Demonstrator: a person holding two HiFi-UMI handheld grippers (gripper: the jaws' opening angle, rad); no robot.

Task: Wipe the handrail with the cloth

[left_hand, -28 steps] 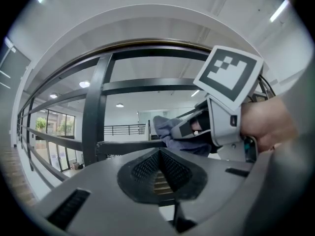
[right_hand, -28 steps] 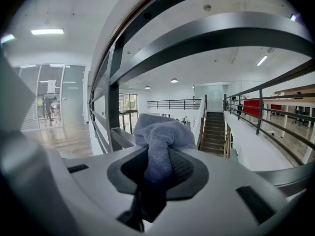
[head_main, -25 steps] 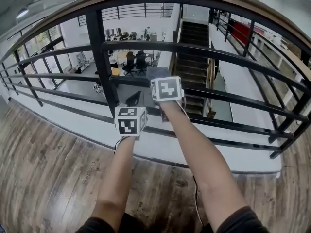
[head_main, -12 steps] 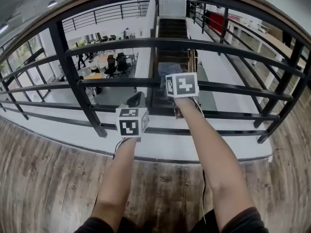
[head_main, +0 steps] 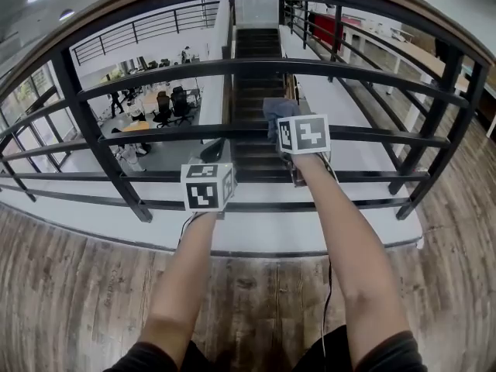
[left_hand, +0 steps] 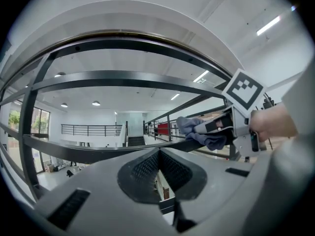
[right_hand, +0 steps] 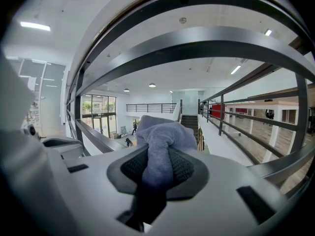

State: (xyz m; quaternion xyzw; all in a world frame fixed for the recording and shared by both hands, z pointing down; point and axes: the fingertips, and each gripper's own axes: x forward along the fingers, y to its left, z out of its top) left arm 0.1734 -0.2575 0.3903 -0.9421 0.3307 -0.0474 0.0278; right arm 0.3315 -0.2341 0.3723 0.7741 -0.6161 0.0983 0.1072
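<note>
A railing of black bars (head_main: 372,136) runs across in front of me, topped by a wooden handrail (head_main: 108,18). My right gripper (head_main: 282,121) is shut on a blue-grey cloth (head_main: 276,107), held out at the height of a middle bar; whether the two touch I cannot tell. The right gripper view has the cloth (right_hand: 165,136) bunched between the pads. My left gripper (head_main: 215,150) sits lower and to the left, shut with nothing in it; its pads (left_hand: 147,167) meet at the tips. The left gripper view also catches the right gripper (left_hand: 210,129) and the cloth (left_hand: 197,132).
A black post (head_main: 93,122) stands to the left and another (head_main: 442,107) to the right. Beyond the bars are a staircase (head_main: 256,60) and an office floor far below. Wooden floorboards (head_main: 70,285) lie under me.
The right gripper has moved right along the bars with the cloth, away from the left post. The left gripper has stayed about where it was, and the view has swung right.
</note>
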